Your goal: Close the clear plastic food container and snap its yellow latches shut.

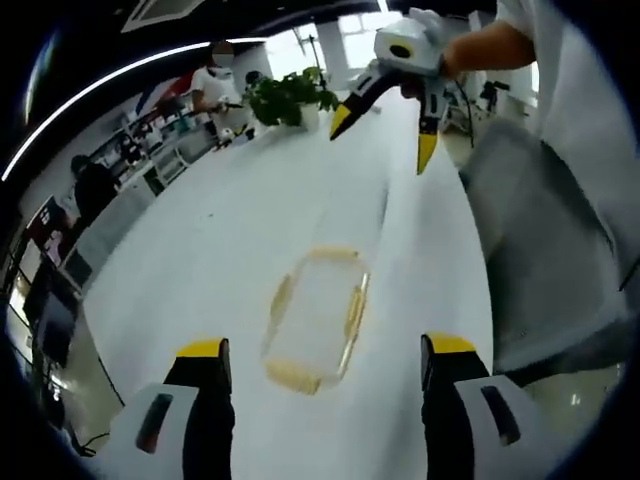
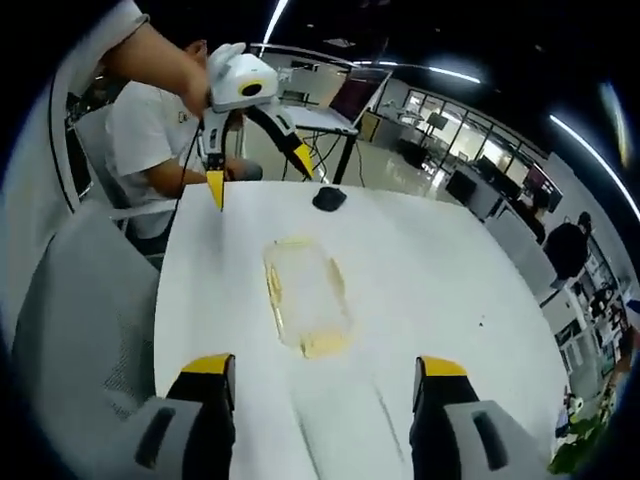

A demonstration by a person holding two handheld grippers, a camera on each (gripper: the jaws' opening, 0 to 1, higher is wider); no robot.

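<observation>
One clear plastic food container (image 1: 315, 318) lies flat on the white table (image 1: 220, 260), its lid seated on top as far as the blur lets me judge. Yellow latches (image 1: 354, 312) show along its edges: I count four in the left gripper view, one per side, though motion blur smears them. No gripper touches it.

Two grippers are in play. In the left gripper view, the left gripper (image 1: 325, 362) has its two yellow-tipped jaws rising at 7 and 5 o'clock, spread wide with nothing between them, the container just ahead toward the centre. The right gripper (image 1: 384, 136) hangs at 1 o'clock above the table, held by a hand (image 1: 470, 50), jaws splayed apart and empty.

The right gripper view shows the reverse: its own jaws parted at the bottom, the container at centre, and the left gripper at 11 o'clock, jaws apart, above the table's far edge.

The left gripper view alone offers one potted plant (image 1: 290, 98) at 12 o'clock and standing people at 10 o'clock. The right gripper view alone offers one small black object (image 2: 329, 198) beyond the container, one open laptop (image 2: 335, 108) behind it, and one seated person in a white shirt (image 2: 150, 135) at 10 o'clock. A grey chair back (image 2: 70, 330) sits beside the table.
</observation>
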